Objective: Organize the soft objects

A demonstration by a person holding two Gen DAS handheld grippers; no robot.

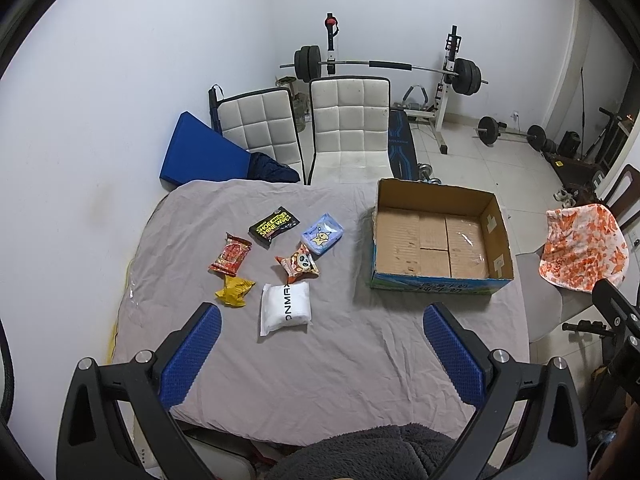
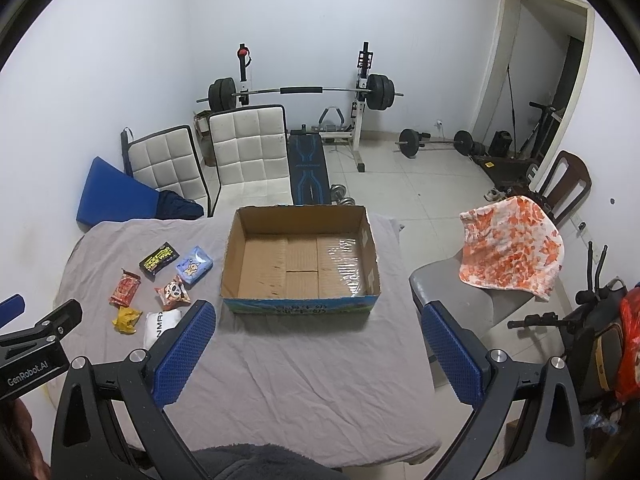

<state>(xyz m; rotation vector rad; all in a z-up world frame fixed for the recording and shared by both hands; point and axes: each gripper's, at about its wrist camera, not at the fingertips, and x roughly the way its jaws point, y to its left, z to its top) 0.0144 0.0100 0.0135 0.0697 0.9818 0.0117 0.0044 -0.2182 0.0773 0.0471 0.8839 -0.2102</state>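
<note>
Several soft packs lie on the left of the grey-clothed table [image 1: 328, 360]: a white pack [image 1: 285, 307], a yellow wrapper [image 1: 234, 290], a red snack bag [image 1: 231, 255], a black wipes pack [image 1: 273, 225], a blue tissue pack [image 1: 322, 234] and an orange panda pack [image 1: 298, 266]. An empty open cardboard box [image 1: 436, 240] stands to their right. My left gripper [image 1: 322, 320] is open and empty, held above the table just short of the white pack. My right gripper [image 2: 320, 320] is open and empty, in front of the box [image 2: 300, 260].
Two white padded chairs [image 1: 348, 124] and a blue cushion [image 1: 200, 152] stand behind the table. A grey chair with an orange-patterned cloth [image 2: 512, 248] is to the right. A barbell rack [image 2: 300, 92] and weights sit on the tiled floor beyond.
</note>
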